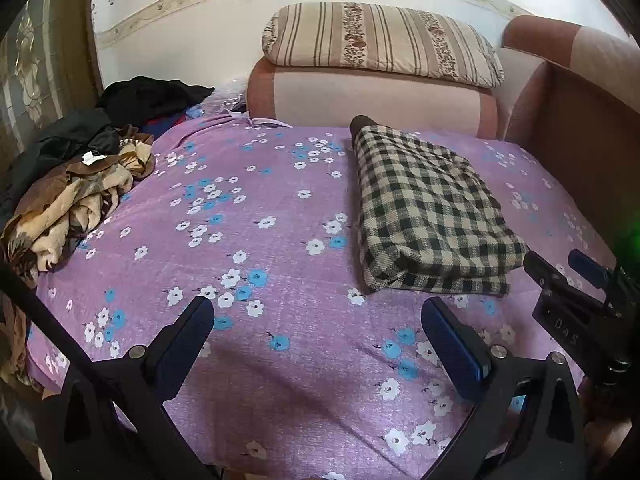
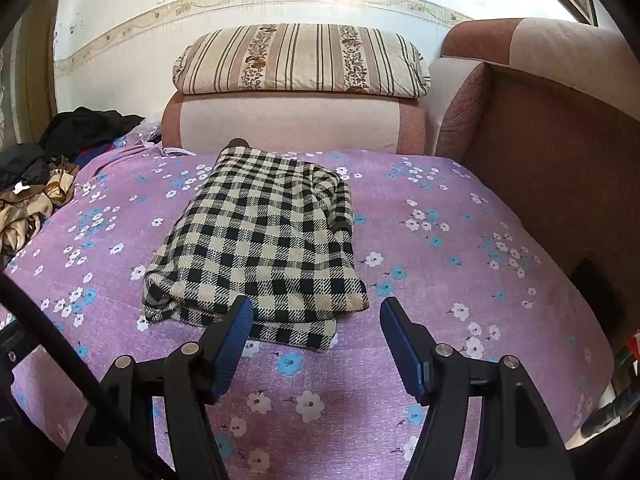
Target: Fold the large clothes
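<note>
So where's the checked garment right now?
The folded checked garment lies mid-bed on the purple floral sheet, central in the right wrist view and right of centre in the left, before the sofa arm.

Far left of the left hand-held gripper, the crumpled clothes pile runs off the edge. The checked garment hides its own inner folds; a dark end beyond it is unidentifiable.
</note>
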Motion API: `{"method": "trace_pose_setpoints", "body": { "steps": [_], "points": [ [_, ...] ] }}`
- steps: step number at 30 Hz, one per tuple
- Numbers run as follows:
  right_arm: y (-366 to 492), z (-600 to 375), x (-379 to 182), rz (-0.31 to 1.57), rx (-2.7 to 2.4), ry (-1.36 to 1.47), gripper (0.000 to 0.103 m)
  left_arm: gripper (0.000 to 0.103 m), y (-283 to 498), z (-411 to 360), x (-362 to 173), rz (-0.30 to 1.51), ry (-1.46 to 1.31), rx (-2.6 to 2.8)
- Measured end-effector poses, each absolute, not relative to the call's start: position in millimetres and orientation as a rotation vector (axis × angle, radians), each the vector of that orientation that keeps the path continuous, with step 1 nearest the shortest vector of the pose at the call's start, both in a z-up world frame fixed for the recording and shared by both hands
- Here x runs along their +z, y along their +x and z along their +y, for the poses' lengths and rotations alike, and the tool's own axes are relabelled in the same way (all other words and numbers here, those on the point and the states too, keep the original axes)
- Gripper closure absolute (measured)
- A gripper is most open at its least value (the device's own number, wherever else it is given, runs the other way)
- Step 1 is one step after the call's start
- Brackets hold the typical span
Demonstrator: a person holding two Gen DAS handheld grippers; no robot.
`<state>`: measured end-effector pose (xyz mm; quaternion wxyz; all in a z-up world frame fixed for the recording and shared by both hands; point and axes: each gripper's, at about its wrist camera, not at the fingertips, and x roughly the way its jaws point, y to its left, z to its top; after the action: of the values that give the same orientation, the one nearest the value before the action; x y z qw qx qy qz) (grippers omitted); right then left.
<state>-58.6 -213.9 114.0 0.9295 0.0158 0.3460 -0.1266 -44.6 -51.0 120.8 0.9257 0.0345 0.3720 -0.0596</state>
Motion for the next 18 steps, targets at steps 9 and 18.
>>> {"method": "trace_pose_setpoints", "body": {
  "steps": [9, 18],
  "points": [
    [-56, -210, 121, 0.680, -0.244, 0.044, 0.032, 0.000, -59, -42, 147, 0.693, 0.092, -0.054],
    [-68, -176, 135, 0.568, -0.214, -0.021, 0.030, 0.000, -103, 4, 203, 0.508, 0.046, 0.061]
  ]
}}
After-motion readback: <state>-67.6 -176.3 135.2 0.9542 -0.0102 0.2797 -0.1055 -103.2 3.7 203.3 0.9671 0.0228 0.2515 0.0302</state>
